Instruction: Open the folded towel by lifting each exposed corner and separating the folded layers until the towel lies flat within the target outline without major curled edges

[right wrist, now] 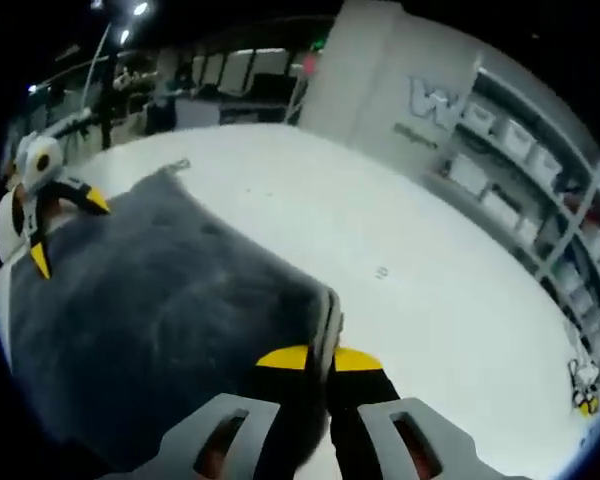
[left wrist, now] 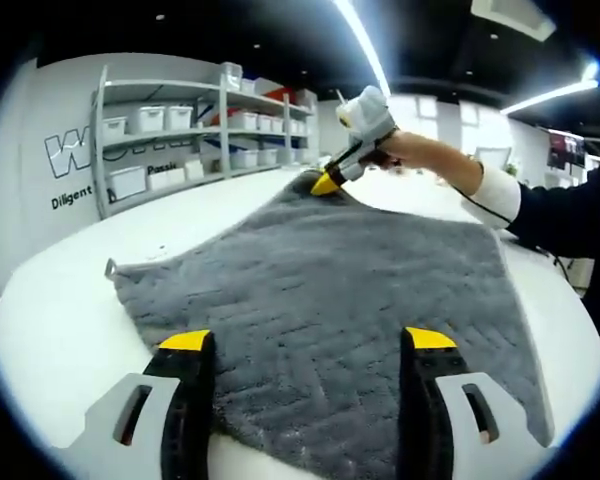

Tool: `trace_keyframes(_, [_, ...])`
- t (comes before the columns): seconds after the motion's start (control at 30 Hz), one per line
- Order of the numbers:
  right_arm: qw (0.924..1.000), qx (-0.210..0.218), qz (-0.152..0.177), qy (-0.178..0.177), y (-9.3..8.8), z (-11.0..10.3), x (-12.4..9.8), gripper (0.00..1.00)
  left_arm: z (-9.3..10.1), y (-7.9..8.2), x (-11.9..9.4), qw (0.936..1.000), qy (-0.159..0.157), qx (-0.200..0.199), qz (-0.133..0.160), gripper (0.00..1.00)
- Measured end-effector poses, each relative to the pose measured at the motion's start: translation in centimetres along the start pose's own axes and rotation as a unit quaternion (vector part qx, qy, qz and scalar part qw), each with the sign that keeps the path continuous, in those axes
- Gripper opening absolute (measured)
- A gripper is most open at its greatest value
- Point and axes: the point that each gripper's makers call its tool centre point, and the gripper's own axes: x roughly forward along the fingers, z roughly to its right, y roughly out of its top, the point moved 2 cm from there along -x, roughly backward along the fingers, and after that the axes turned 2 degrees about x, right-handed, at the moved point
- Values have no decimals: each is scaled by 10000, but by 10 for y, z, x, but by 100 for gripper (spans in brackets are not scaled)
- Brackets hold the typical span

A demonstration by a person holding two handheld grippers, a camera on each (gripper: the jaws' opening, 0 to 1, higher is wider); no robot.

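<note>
Towel [right wrist: 170, 300] corner seemingly in right gripper [right wrist: 318, 358]

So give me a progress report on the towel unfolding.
Mostly done: the grey towel lies spread in one layer on the white table. In hand: the right gripper is shut on the far corner, which it holds raised; the left gripper is open above the near edge. Left: lay that corner flat. I can't see a target outline.
</note>
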Motion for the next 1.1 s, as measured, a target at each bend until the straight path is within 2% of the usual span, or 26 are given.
trace_keyframes(0.17, [9998, 125, -161, 13, -15, 7, 6, 0, -1, 0, 1, 10000, -9, 1, 7, 74])
trace_keyframes(0.4, [9995, -175, -262, -69, -25, 7, 12, 2, 6, 2, 4, 10000, -20, 24, 27, 73])
trace_keyframes(0.5, [9997, -172, -173, -92, -28, 5, 12, 5, 2, 2, 4, 10000, -20, 23, 26, 73])
trace_keyframes(0.67, [9993, 236, 225, -174, -23, 23, -3, 16, 0, 3, 4, 10000, 2, 30, -10, 73])
trace_keyframes(0.73, [9989, 300, 344, -79, -22, 23, -10, 17, 0, 3, 3, 10000, 0, 38, -18, 73])
trace_keyframes(0.8, [9991, 297, 311, 40, -29, 7, -16, 11, -1, 5, 2, 10000, -39, 45, 23, 71])
trace_keyframes(0.9, [9976, 429, 413, 344, -30, -1, -23, 17, -1, 8, -2, 9999, -104, 74, 91, 69])
trace_keyframes(1.1, [9956, 637, 428, 532, -45, -4, -35, 19, 3, 17, -7, 9994, -184, -61, 290, 68])
